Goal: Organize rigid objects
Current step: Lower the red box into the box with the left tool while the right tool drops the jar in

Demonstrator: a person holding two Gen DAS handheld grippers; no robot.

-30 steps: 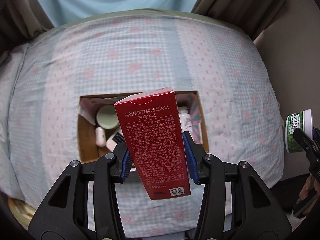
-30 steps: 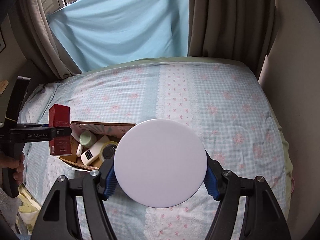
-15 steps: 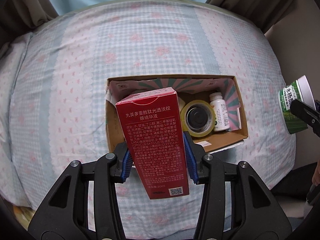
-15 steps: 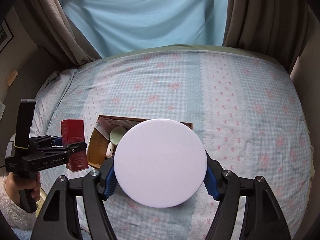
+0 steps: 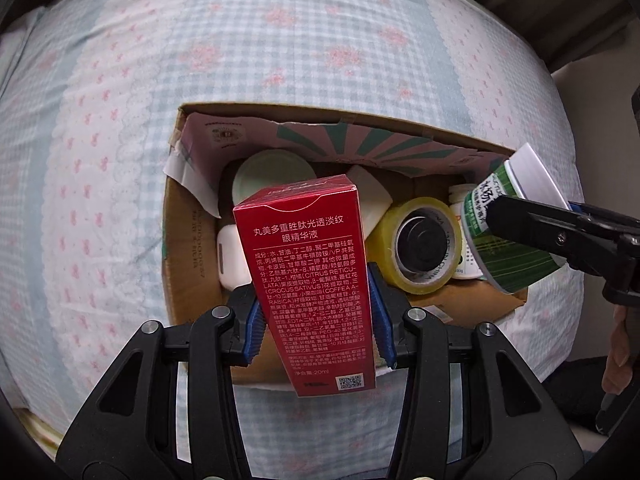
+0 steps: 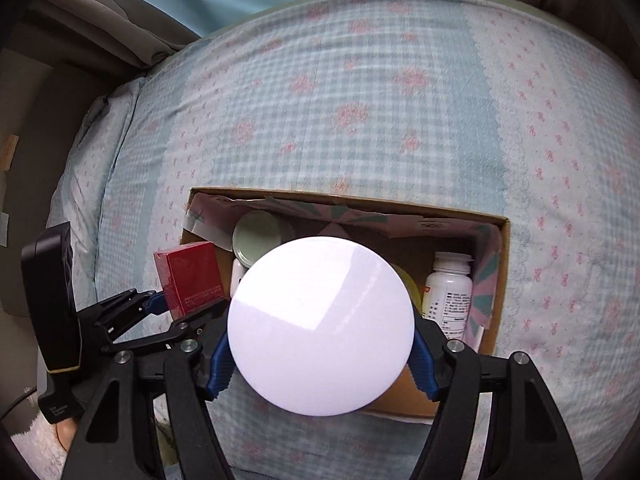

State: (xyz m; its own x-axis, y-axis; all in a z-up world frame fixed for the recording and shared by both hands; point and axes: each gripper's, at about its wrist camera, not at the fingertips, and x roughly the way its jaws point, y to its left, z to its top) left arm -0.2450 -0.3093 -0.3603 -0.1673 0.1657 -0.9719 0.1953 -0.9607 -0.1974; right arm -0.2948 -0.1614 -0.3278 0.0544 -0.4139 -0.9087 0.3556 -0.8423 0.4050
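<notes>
The left gripper (image 5: 314,314) is closed, its blue pads (image 5: 255,330) pressing both sides of a red carton (image 5: 308,280), held upright. The right gripper (image 6: 320,354) is clamped too, pads on either side of a round white-lidded tub (image 6: 320,326) (lid facing its camera). The two sit close together, left just beside right.

You read on the red carton (image 5: 308,280): "丸美多重胜肽光透淡纹 眼精华液" | lower down "CITRUS RETICULATA", "CROCUS SATIVUS", "PEG-40" | bottom edge "20ml" beside a QR code | green tub (image 5: 508,240): white characters, partly hidden | white bottle (image 6: 448,292): print too small for you.
</notes>
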